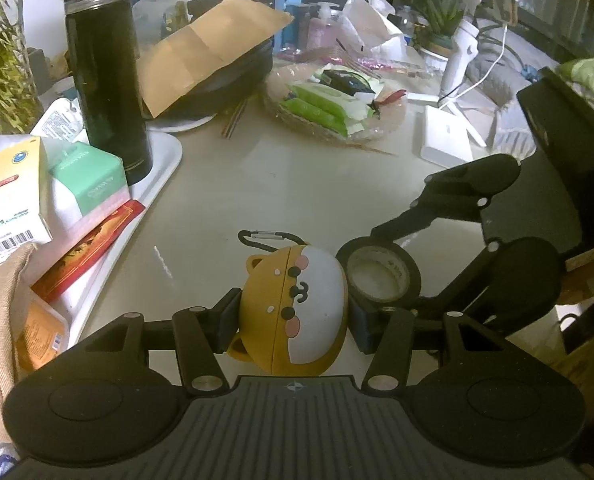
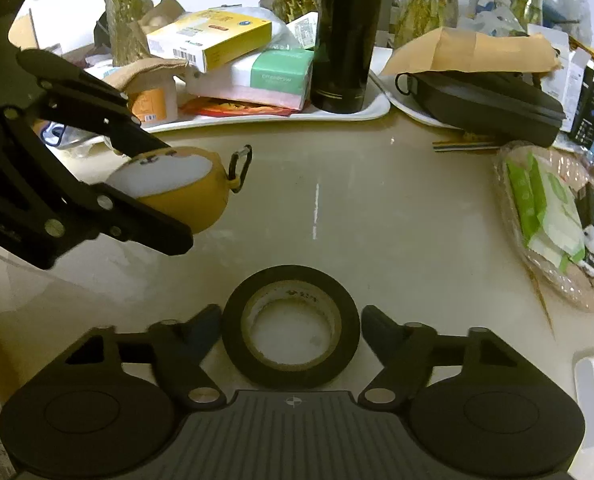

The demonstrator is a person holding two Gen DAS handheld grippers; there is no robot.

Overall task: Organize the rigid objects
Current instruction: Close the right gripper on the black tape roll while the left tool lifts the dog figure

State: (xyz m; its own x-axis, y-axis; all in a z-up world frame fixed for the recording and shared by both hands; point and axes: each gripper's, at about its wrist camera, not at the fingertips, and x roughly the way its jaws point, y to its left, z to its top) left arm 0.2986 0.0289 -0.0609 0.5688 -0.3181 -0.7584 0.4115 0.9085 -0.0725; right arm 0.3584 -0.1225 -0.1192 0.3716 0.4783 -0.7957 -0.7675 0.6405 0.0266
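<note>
Pretty cluttered beige table [image 2: 377,208] here, plants along the back. Going left to right in the right wrist view: a white tray [image 2: 377,110] stacked with boxes, with a yellow medicine box [image 2: 213,38] on top and a tall black thermos [image 2: 347,32] standing at its right end, then a black zip case [image 2: 485,96] under brown paper, and a basket of green packets [image 2: 545,216] at the far right.

The left gripper [image 1: 293,316] is clamped on a yellow shiba-face earbud case [image 1: 297,308] with a carabiner clip, pads pressing both sides, and it looks lifted off the table. Just right of it, a black tape roll [image 2: 291,326] lies flat on the table, between the fingers of the right gripper [image 2: 291,330]. Those fingers straddle the roll with a visible gap on each side, so not gripping yet.

My read: case is picked up, tape roll grab is in progress. Next move needs the right jaws squeezing evenly on the roll's outer wall before lifting, otherwise it'll just skid.
</note>
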